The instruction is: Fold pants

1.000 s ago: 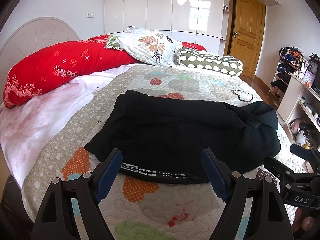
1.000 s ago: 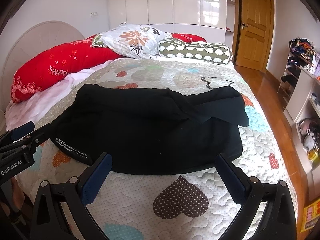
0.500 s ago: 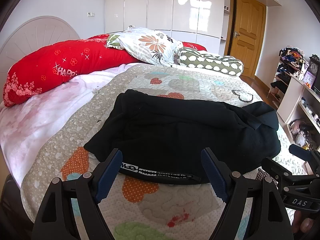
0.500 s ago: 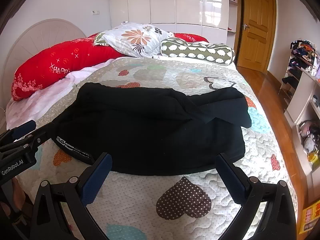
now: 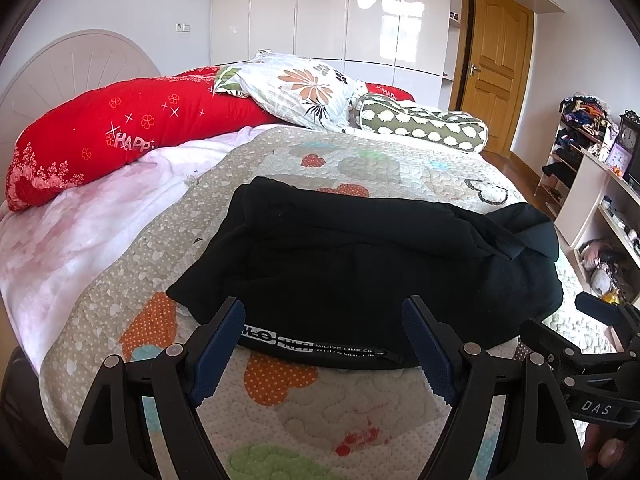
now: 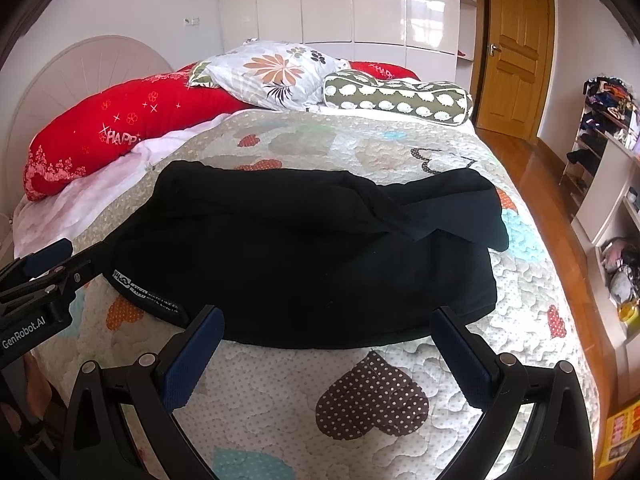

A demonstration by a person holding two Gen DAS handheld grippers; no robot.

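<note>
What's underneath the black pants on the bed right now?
The black pants lie on the heart-patterned quilt, whose orange and brown hearts show at the near edge. Whatever part of the quilt lies directly beneath the fabric is covered, so nothing more can be told.

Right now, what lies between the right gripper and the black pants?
Only bare quilt: the right wrist view shows nothing else between the open right gripper and the near edge of the black pants.

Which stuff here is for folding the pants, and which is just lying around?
For the job: black pants; left gripper and right gripper, jaws open; quilt.

Just lying about: red pillow, flowered pillow, green bolster, shelf clutter.
</note>
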